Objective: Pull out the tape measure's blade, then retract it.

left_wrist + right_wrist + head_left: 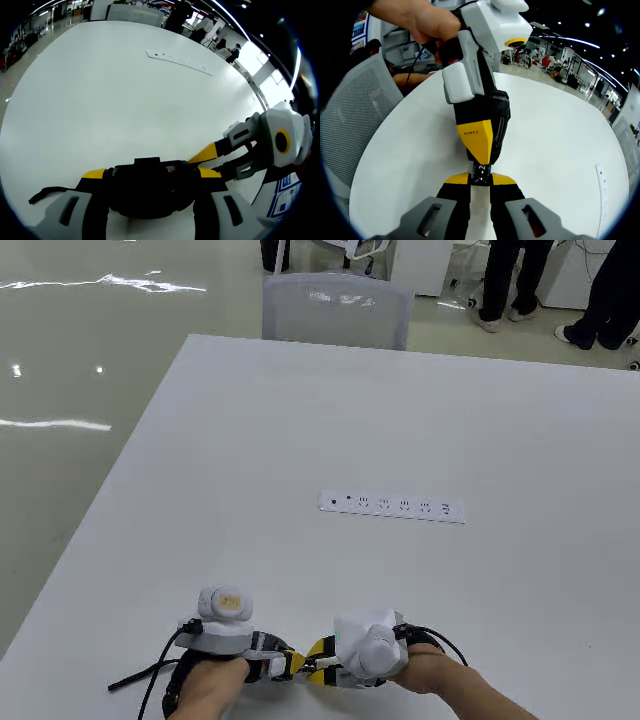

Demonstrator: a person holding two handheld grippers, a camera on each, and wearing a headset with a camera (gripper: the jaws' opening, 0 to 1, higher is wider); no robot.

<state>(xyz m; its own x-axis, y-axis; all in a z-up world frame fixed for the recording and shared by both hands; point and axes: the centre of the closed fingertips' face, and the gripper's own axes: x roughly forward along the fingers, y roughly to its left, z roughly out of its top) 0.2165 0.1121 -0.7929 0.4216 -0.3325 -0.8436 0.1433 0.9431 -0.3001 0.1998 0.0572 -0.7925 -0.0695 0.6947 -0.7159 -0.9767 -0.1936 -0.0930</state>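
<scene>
On the right gripper point(481, 180), the yellow-tipped fingers point(457, 181) pinch the numbered blade tip point(481, 169) just clear of the black-and-yellow tape measure case point(482, 117), which the left gripper point(151, 173) clamps at the near edge of the white bench point(300, 440) — one anchors, one draws, the pull seemingly barely begun.

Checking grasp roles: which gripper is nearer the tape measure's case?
Left. The left gripper clamps the case itself; the right gripper sits just off it, pinching the blade by its tip.

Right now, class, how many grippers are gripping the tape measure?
2. The left gripper clamps the tape measure by its case; the right gripper, facing it, pinches the blade at its tip.
</scene>
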